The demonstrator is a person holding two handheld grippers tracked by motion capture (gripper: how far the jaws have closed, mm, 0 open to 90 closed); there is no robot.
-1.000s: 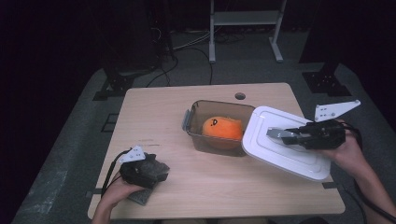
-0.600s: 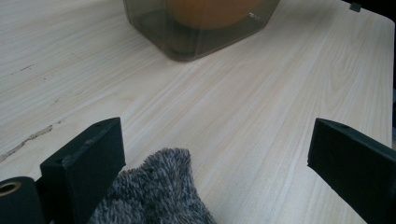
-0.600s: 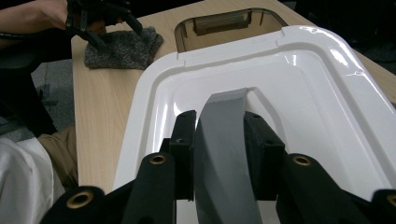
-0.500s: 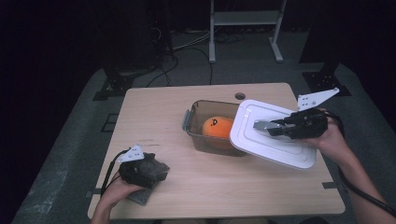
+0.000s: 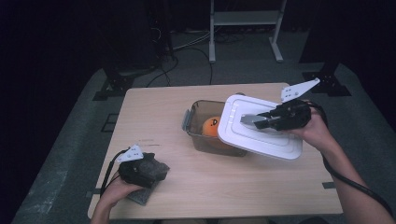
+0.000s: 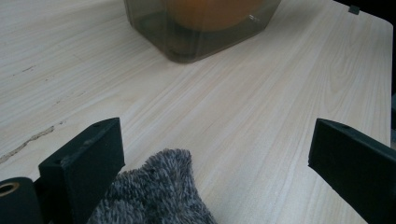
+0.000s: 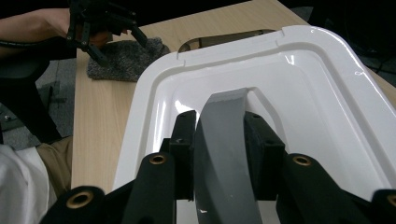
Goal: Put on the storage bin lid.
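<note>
A clear brownish container [image 5: 194, 125] stands mid-table with an orange ball [image 5: 211, 126] inside. My right gripper [image 5: 254, 120] is shut on the grey handle [image 7: 224, 154] of a white lid [image 5: 261, 140]. It holds the lid tilted in the air, over the container's right part. At the table's front left, my left gripper [image 5: 152, 169] rests on a grey fuzzy cloth [image 5: 140, 196]. In the left gripper view the jaws stand wide open [image 6: 215, 140], the cloth [image 6: 154, 196] lies by the left jaw, and the container [image 6: 187, 42] is ahead.
The wooden table [image 5: 154, 112] has bare room at its left and front. Its front edge runs just behind the cloth. A white metal stand [image 5: 245, 18] and cables are on the dark floor beyond the table.
The right gripper has carried the lid leftward and slightly up, from beside the container to partly over it. The left gripper and the cloth have stayed put.
</note>
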